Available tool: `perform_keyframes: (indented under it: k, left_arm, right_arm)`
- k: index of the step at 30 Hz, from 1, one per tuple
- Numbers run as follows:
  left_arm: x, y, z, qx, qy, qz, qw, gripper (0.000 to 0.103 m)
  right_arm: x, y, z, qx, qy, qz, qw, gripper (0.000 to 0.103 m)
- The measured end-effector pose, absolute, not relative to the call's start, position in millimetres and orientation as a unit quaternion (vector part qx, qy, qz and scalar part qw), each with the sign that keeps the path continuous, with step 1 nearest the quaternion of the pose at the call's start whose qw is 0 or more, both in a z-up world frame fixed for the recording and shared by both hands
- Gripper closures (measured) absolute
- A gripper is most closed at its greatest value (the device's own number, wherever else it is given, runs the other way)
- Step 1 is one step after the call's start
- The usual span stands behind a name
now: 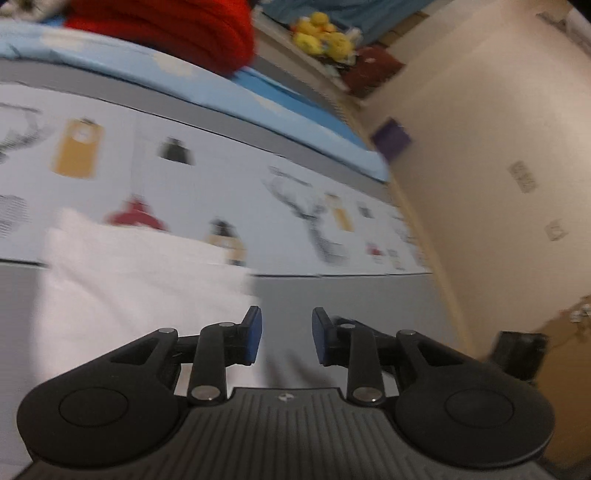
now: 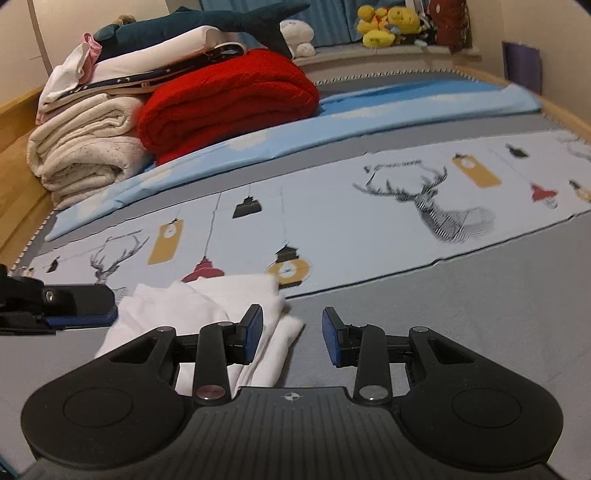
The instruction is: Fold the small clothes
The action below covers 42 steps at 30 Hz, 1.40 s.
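A small white garment (image 2: 207, 310) lies bunched and partly folded on the grey bed cover (image 2: 443, 314), by the printed sheet's front edge. My right gripper (image 2: 292, 338) is open and empty, low over the garment's right edge. The left gripper (image 2: 79, 308) shows at the left of the right wrist view, its blue pad beside the garment's left side. In the left wrist view, which is blurred, the left gripper (image 1: 286, 336) is open and empty above the white garment (image 1: 129, 291).
A printed sheet with deer and lanterns (image 2: 332, 218) runs across the bed, with a light blue sheet (image 2: 258, 140) behind. A folded red blanket (image 2: 229, 99), cream towels (image 2: 81, 155) and stacked clothes sit back left. Plush toys (image 2: 388, 26) line the far shelf. A wall (image 1: 480, 147) stands right.
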<state>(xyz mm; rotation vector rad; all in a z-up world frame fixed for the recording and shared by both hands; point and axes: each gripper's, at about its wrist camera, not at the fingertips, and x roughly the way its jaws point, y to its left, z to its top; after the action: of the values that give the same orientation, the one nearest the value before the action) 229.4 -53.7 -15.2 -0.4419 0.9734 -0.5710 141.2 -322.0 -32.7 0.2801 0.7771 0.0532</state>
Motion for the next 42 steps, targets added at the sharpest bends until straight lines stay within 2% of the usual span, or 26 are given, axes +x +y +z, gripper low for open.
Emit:
perform_keyframes:
  k: [8, 15, 16, 17, 18, 20, 23, 26, 29, 31, 32, 35, 36, 39, 41, 42]
  left_arm:
    - [213, -19, -52, -0.068, 0.557, -0.209, 0.801, 0.071]
    - [204, -6, -65, -0.038, 0.564, -0.189, 0.803, 0.07]
    - [205, -5, -65, -0.039, 0.563, -0.189, 0.804, 0.07]
    - [205, -3, -65, -0.038, 0.563, -0.188, 0.804, 0.07]
    - [205, -3, -66, -0.035, 0.563, -0.185, 0.805, 0.07]
    - [201, 1, -62, -0.024, 0.56, -0.185, 0.807, 0.07]
    - [200, -4, -62, -0.016, 0.56, -0.193, 0.805, 0.069]
    - [197, -10, -66, 0.002, 0.563, -0.2, 0.802, 0.069]
    - [195, -12, -70, 0.014, 0.564, -0.2, 0.801, 0.069]
    - [196, -7, -71, 0.007, 0.566, -0.197, 0.801, 0.068]
    - [196, -5, -70, 0.003, 0.565, -0.193, 0.802, 0.067]
    - [198, 3, -69, -0.004, 0.563, -0.182, 0.806, 0.067]
    - [198, 5, -68, -0.006, 0.563, -0.178, 0.807, 0.067]
    - [199, 7, -68, -0.007, 0.563, -0.17, 0.809, 0.066]
    - [200, 7, -67, -0.009, 0.562, -0.165, 0.81, 0.065]
    - [200, 7, -67, -0.011, 0.562, -0.164, 0.811, 0.065]
  right_arm:
    - [170, -299, -59, 0.224, 0.431, 0.062, 0.872, 0.066]
    - [201, -271, -94, 0.19, 0.488, 0.003, 0.852, 0.064]
    - [203, -268, -97, 0.185, 0.491, -0.002, 0.851, 0.069]
    - [204, -264, -98, 0.174, 0.487, 0.0, 0.856, 0.092]
    - [203, -259, -97, 0.156, 0.478, 0.005, 0.864, 0.101]
    - [198, -253, -86, 0.129, 0.446, 0.018, 0.886, 0.102]
    - [185, -262, -58, 0.147, 0.364, 0.026, 0.919, 0.103]
    - [186, -277, -54, 0.112, 0.342, -0.056, 0.931, 0.103]
    - [196, -289, -68, 0.131, 0.388, -0.054, 0.911, 0.101]
    - [191, -288, -67, 0.133, 0.389, -0.052, 0.91, 0.101]
    - [186, -288, -63, 0.135, 0.383, -0.044, 0.913, 0.097]
    - [178, -291, -61, 0.176, 0.4, 0.006, 0.899, 0.064]
    - [177, -290, -63, 0.187, 0.417, 0.025, 0.889, 0.061]
    - [172, -285, -77, 0.2, 0.477, 0.077, 0.852, 0.061]
    - [166, -272, -81, 0.163, 0.495, 0.092, 0.848, 0.061]
    - [162, -267, -80, 0.137, 0.493, 0.092, 0.854, 0.07]
